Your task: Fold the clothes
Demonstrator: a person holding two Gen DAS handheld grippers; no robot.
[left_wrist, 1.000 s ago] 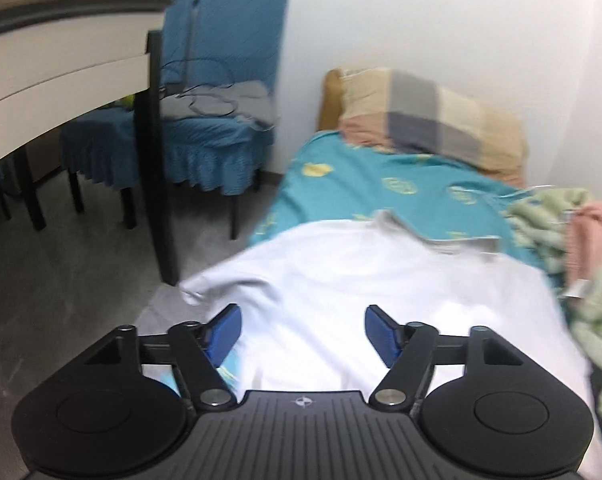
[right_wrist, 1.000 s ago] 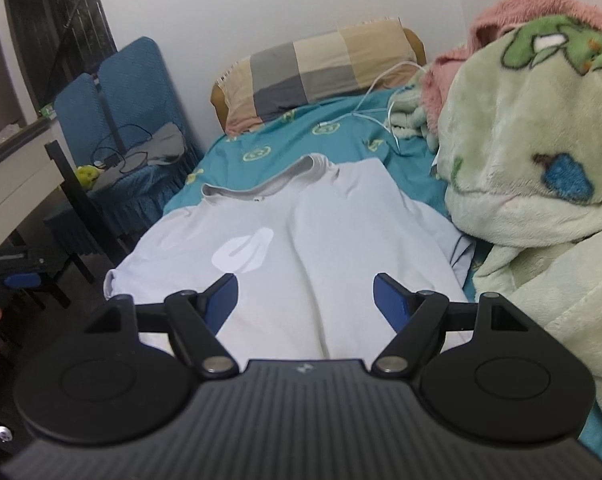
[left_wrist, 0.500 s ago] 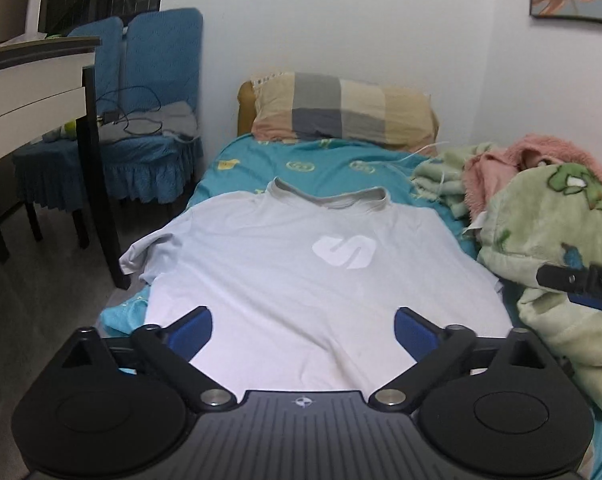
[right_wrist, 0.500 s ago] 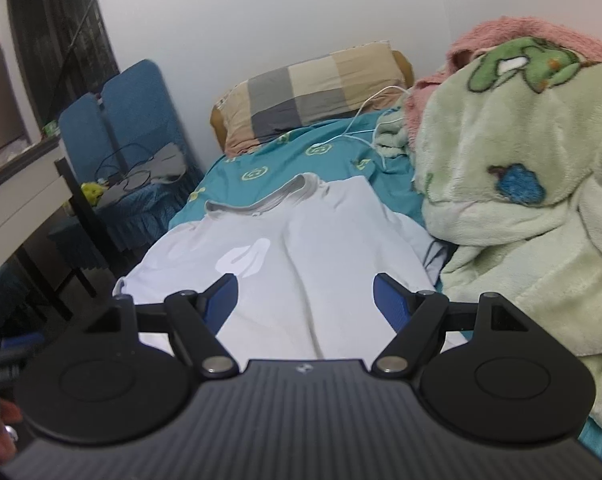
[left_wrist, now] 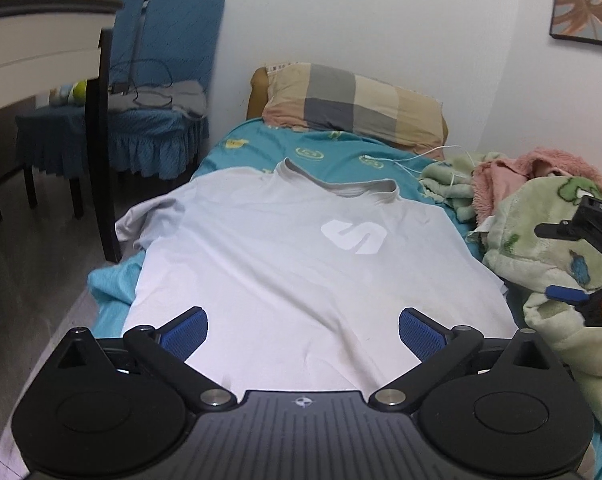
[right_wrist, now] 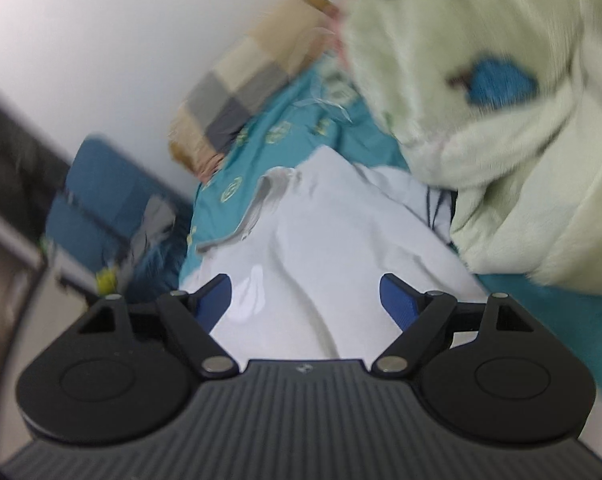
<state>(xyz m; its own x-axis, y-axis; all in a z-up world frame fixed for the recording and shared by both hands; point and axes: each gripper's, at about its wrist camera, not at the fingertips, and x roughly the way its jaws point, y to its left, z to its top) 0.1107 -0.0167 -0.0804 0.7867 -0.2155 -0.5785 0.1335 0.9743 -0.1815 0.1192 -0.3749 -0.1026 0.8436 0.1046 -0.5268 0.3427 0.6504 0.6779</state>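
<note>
A pale grey T-shirt (left_wrist: 285, 264) with a white logo (left_wrist: 353, 236) lies spread flat, front up, on a teal bedsheet (left_wrist: 321, 148), collar toward the pillow. My left gripper (left_wrist: 303, 330) is open and empty above the shirt's lower hem. My right gripper (right_wrist: 305, 300) is open and empty, tilted over the shirt (right_wrist: 333, 240) near its right side; that view is blurred. The right gripper also shows at the right edge of the left wrist view (left_wrist: 589, 264).
A checked pillow (left_wrist: 353, 108) lies at the bed's head. A green fleece blanket (left_wrist: 549, 248) and pink cloth (left_wrist: 541, 168) pile along the bed's right side. Blue chairs (left_wrist: 157, 92) and a table leg (left_wrist: 105, 144) stand left of the bed. A white cable (left_wrist: 425, 156) lies near the pillow.
The left gripper has swung from the left sleeve side to face the whole shirt, with its jaws wider. The right gripper has rolled sideways and moved closer to the blanket, blurring its view.
</note>
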